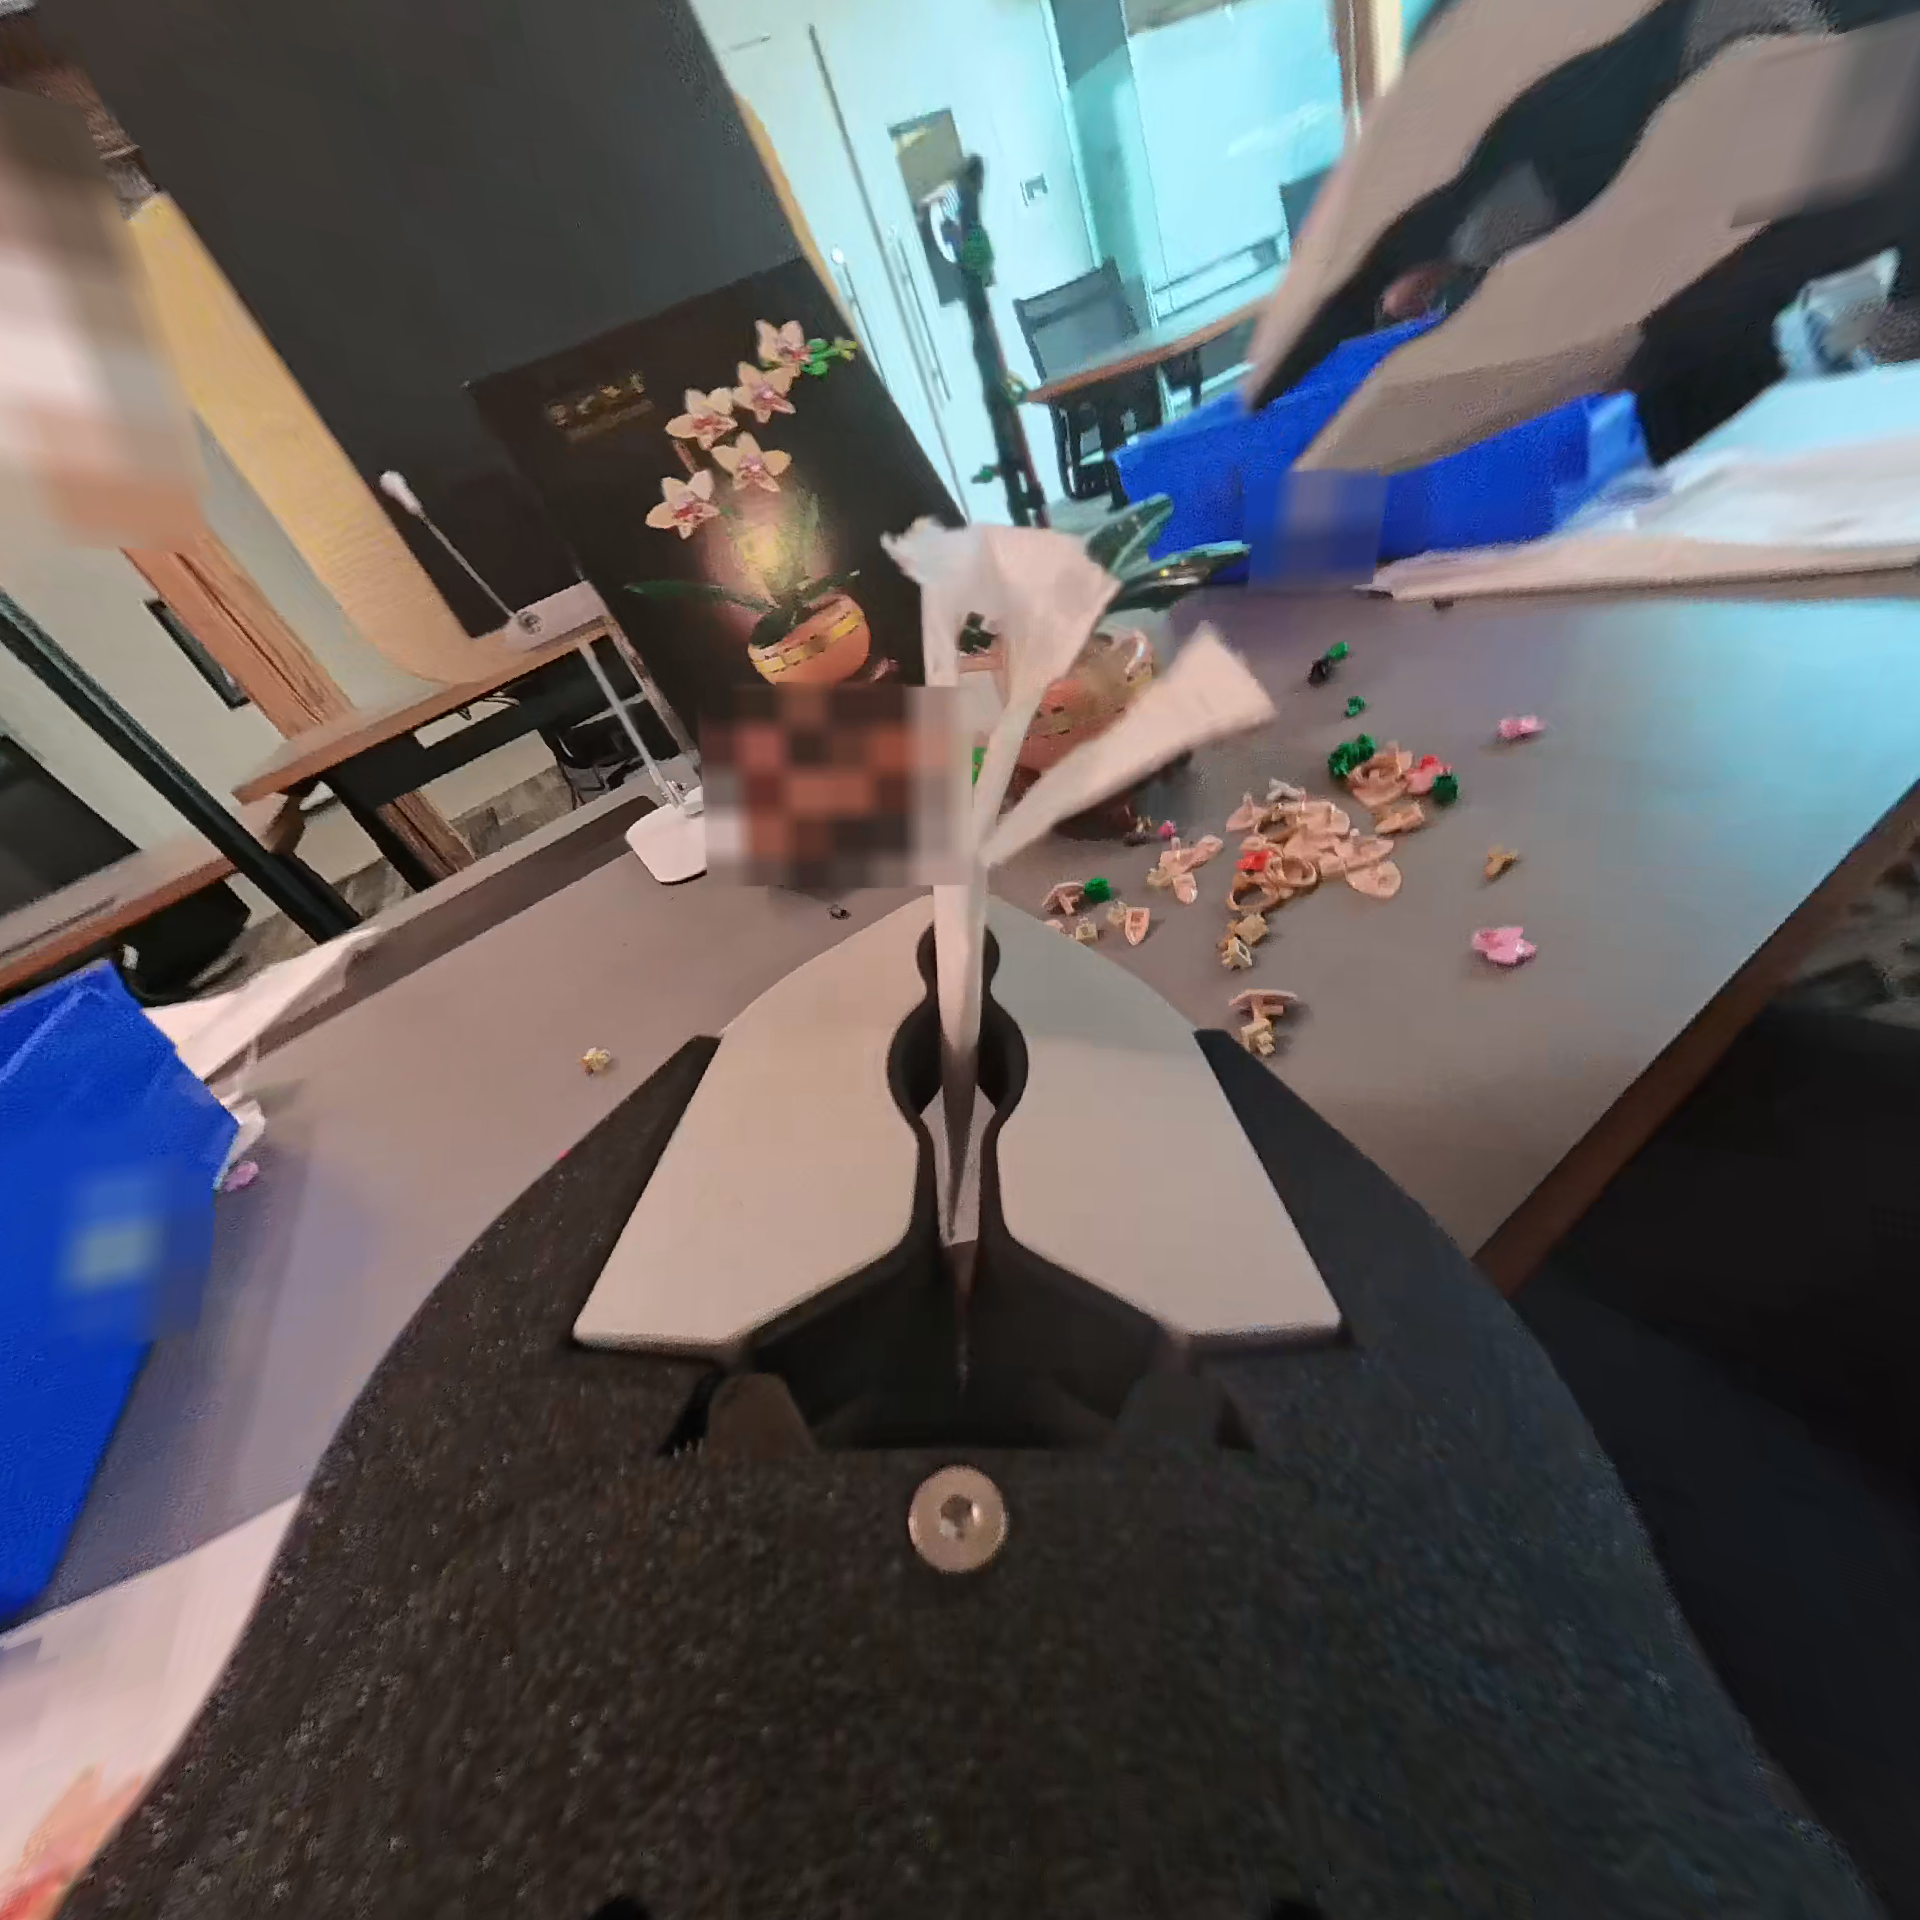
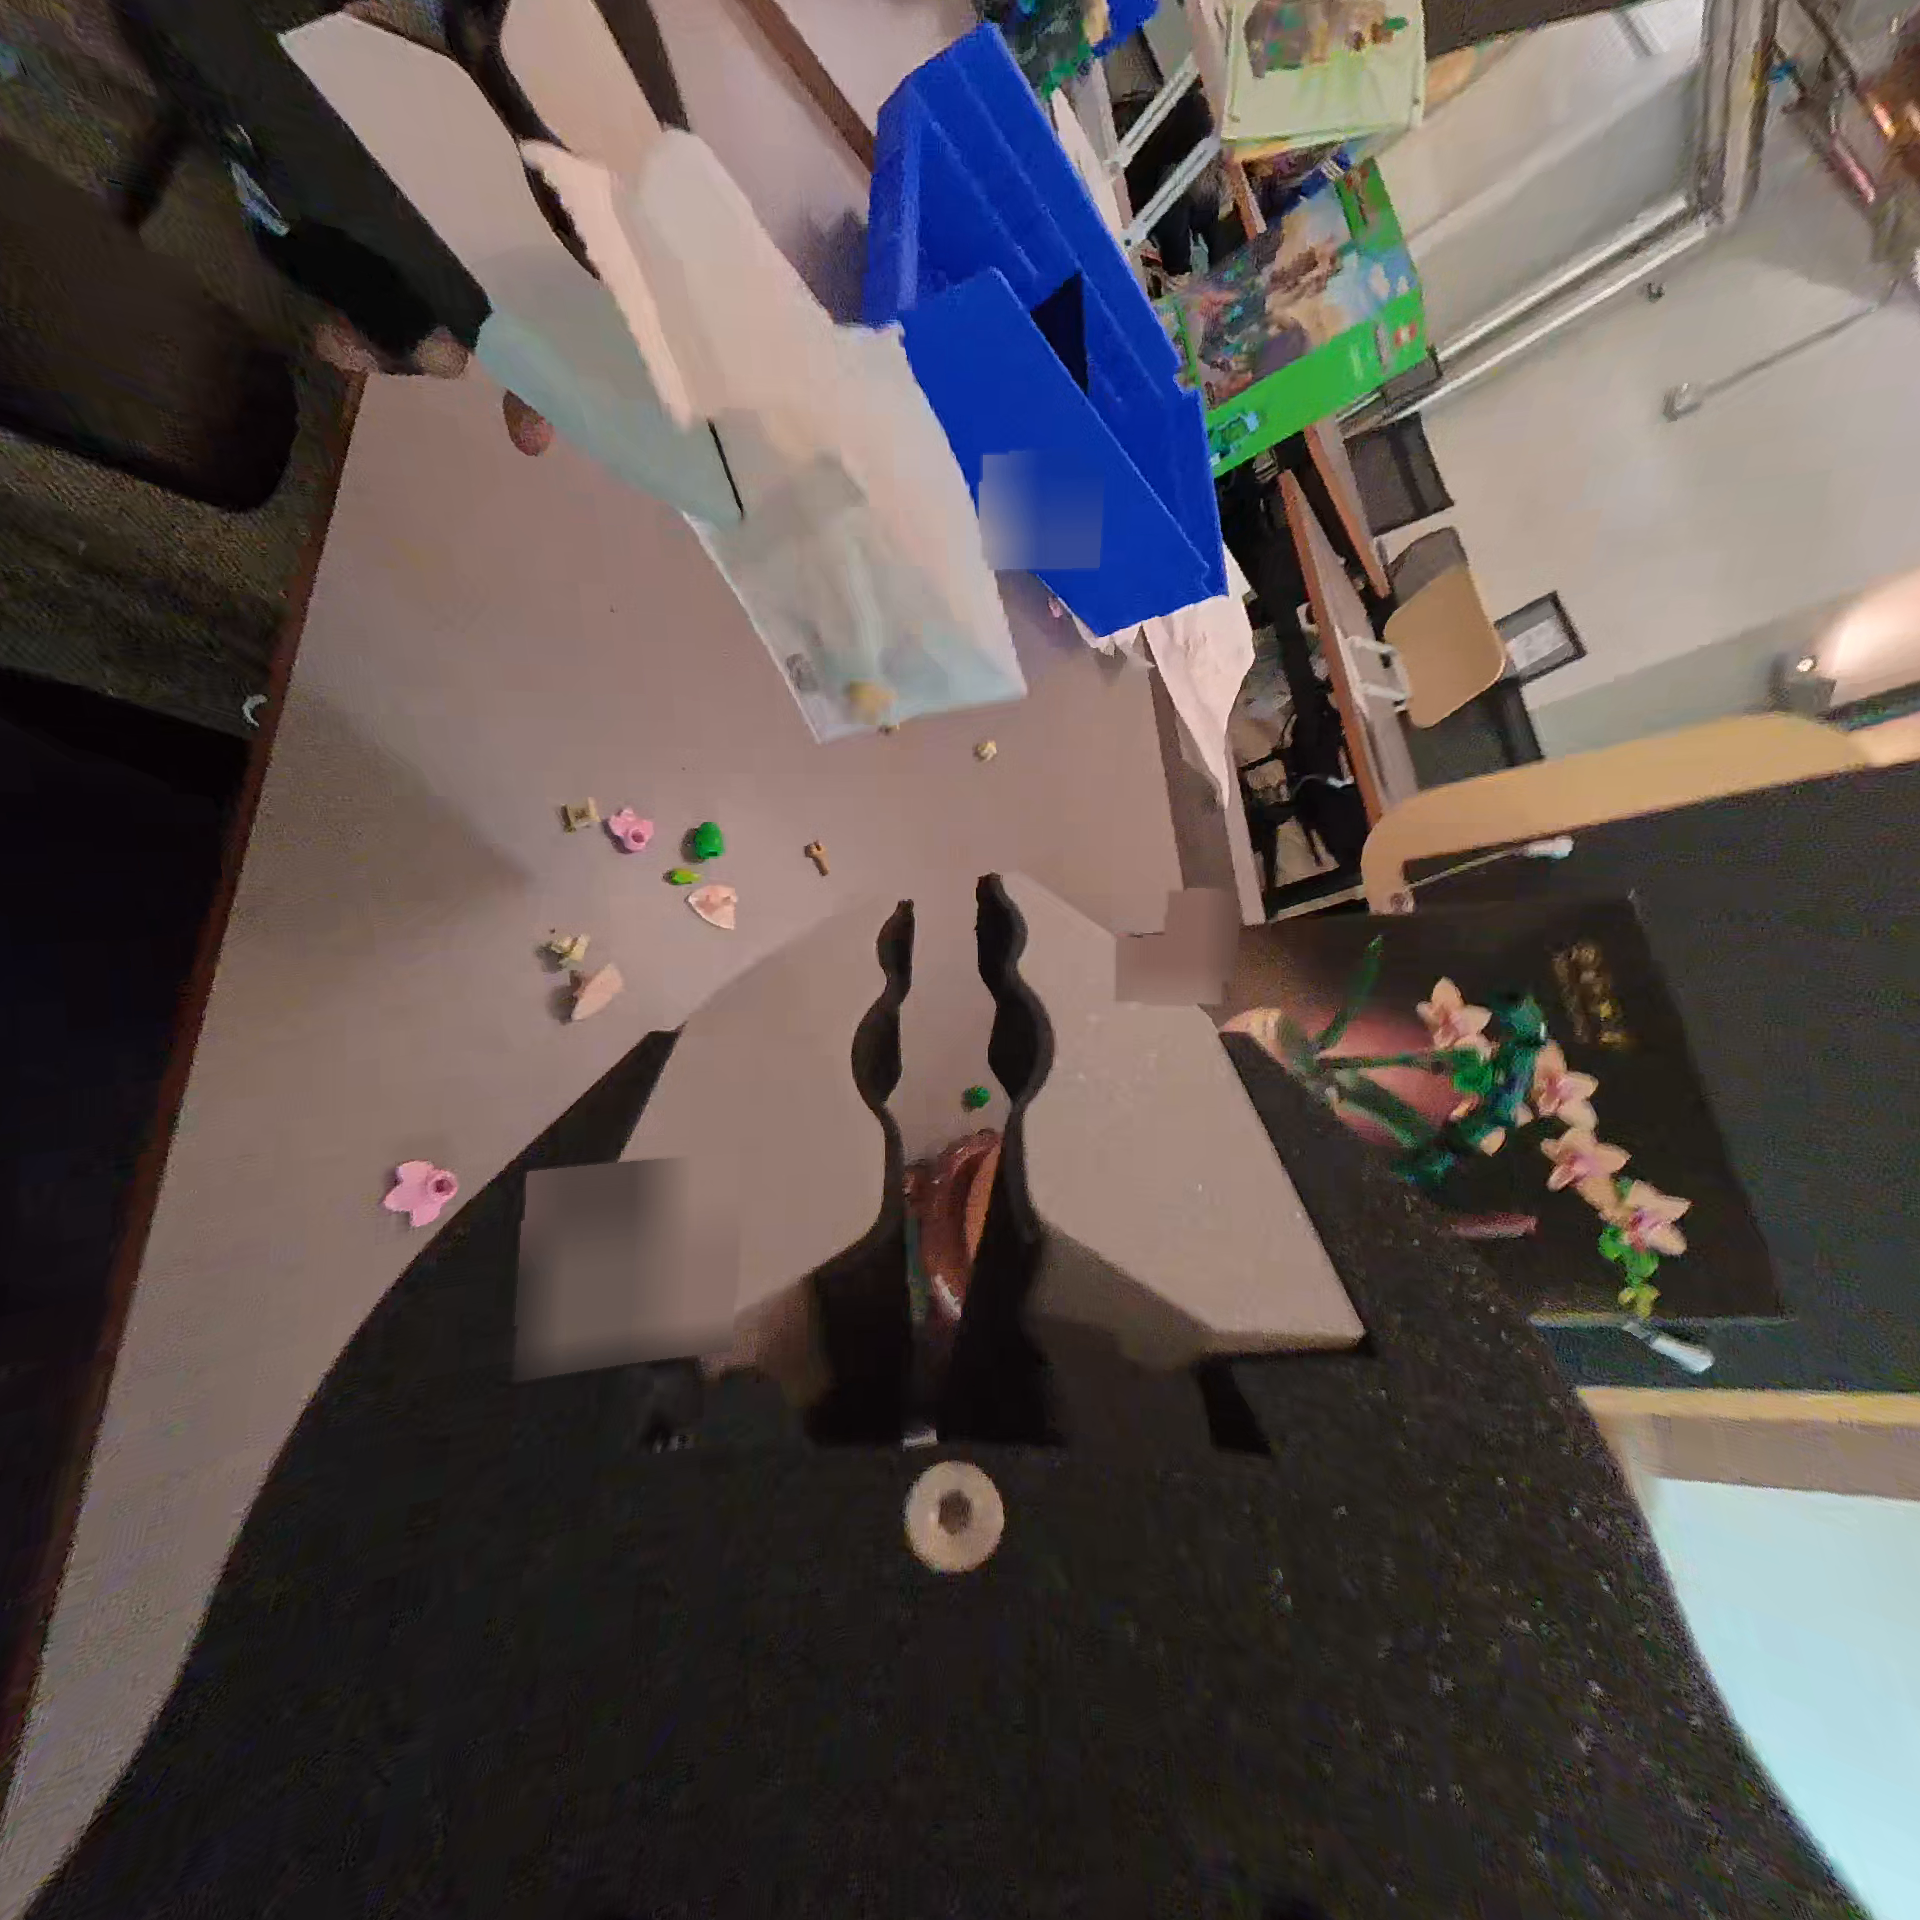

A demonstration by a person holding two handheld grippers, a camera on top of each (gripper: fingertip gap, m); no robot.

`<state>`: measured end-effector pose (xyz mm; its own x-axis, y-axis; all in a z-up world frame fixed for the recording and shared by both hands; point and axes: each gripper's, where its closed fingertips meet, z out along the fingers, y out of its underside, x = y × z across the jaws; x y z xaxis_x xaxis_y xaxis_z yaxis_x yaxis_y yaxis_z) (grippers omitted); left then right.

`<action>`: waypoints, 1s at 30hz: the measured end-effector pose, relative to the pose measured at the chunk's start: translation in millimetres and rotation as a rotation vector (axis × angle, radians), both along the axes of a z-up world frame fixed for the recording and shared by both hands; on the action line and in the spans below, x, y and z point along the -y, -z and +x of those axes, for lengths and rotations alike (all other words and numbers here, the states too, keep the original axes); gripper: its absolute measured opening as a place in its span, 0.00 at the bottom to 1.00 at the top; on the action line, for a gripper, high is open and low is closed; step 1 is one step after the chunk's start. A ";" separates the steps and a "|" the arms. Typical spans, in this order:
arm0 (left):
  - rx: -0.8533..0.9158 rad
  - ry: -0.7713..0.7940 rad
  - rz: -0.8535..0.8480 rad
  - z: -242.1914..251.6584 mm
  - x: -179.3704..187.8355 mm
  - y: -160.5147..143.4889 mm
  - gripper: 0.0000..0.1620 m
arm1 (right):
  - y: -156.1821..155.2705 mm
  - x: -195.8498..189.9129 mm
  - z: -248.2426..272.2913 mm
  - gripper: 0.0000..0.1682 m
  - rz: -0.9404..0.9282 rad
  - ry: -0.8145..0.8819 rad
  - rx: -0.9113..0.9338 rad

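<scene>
Left gripper, jaws closed, pinches a crumpled white paper bag above the grey tabletop near scattered beige, pink and green plastic bricks by its right edge; right gripper hangs slightly parted, empty, over loose bricks.

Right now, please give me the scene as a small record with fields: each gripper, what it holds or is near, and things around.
left gripper: shut on a white paper bag, which sticks up past the fingertips, torn and crumpled at the end
right gripper: open, holding nothing, above the grey table
near right gripper: small loose pieces, pink, green and beige
table, left wrist view: pile of beige pieces
behind: dark box with orchid picture, blue bin
</scene>
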<state>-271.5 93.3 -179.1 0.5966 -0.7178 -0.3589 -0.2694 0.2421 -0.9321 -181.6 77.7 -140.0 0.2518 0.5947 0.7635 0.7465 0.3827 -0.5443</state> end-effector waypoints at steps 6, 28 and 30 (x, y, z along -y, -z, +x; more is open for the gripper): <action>0.172 -0.049 -0.092 -26.5 -13.9 -3.5 0.00 | 34.0 11.3 73.9 0.20 -0.301 0.134 -0.225; 0.318 0.032 -0.116 -2.0 -17.0 -0.6 0.00 | 76.0 16.5 98.3 0.24 -0.558 0.169 -0.710; 0.335 0.051 -0.114 -3.3 -15.2 -1.8 0.00 | 74.7 13.1 109.7 0.25 -0.564 0.196 -0.774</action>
<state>-274.8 108.5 -177.3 0.6298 -0.7739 -0.0658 0.0654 0.1372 -0.9884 -71.9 64.5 -214.7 0.6970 0.7160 -0.0381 0.1284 -0.1769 -0.9758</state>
